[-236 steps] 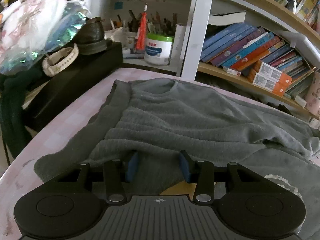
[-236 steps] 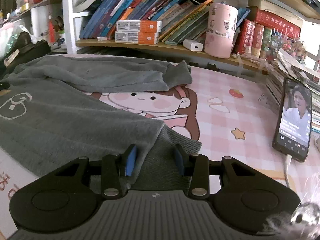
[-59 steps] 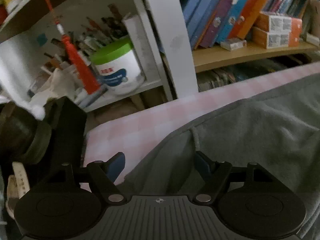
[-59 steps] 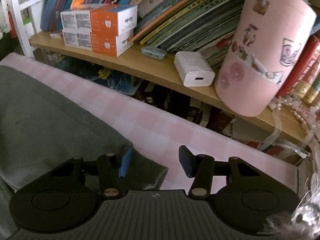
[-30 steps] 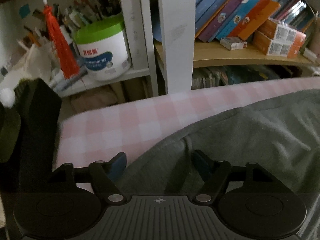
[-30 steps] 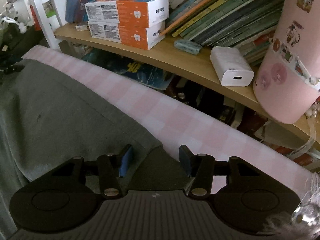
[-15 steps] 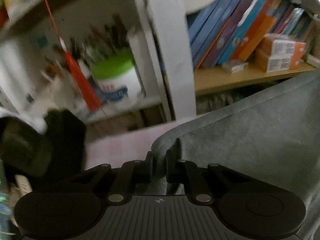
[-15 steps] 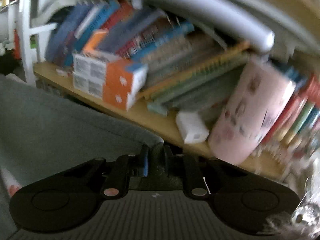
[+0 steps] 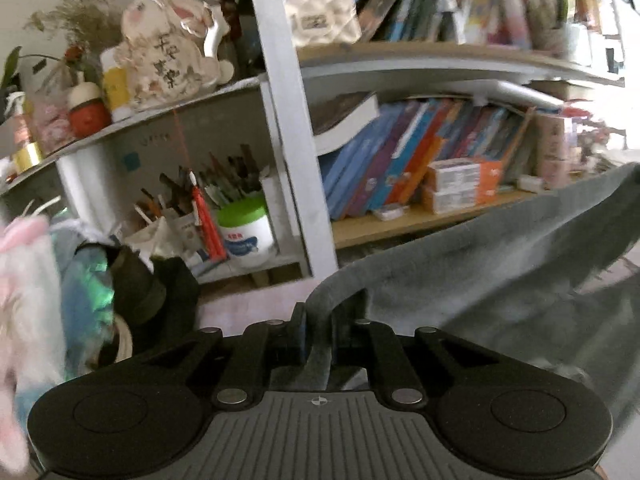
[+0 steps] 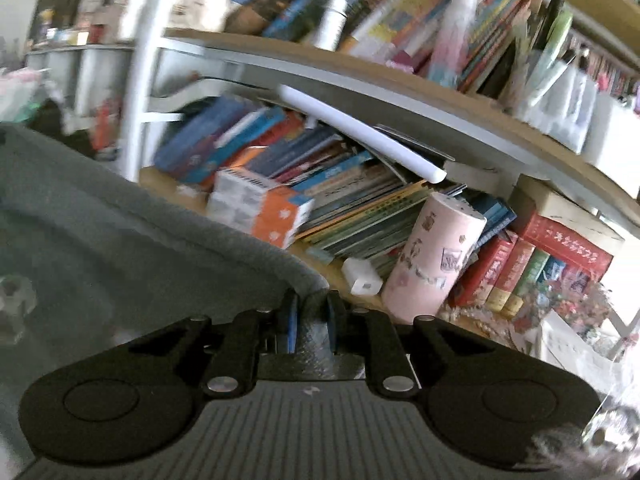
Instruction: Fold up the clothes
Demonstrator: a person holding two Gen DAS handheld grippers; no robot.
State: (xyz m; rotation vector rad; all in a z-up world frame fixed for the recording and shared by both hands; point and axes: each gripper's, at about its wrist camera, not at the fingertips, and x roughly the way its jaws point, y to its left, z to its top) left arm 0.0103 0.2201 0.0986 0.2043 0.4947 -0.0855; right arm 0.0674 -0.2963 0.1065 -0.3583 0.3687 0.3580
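Now both grippers, open a second ago, have clamped on the grey sweatshirt [image 9: 500, 280]: left gripper [image 9: 319, 326] and right gripper [image 10: 311, 316] each pinch an edge and have raised it off the pink surface [image 9: 256, 304], bookshelf [image 9: 420, 216] behind at centre frame, likely starting the fold.

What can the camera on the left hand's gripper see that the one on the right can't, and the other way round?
Only the left wrist view shows the white tub with a green lid, the red tassel hanging beside it, and the cream rabbit ornament on the shelf above.

Only the right wrist view shows the tall pink cylindrical container and the small white charger block beside it.

Both show the grey knitted sweater, raised with its edge pinched in each gripper's fingers, left gripper and right gripper. Both also show the orange-and-white boxes and the row of leaning books.
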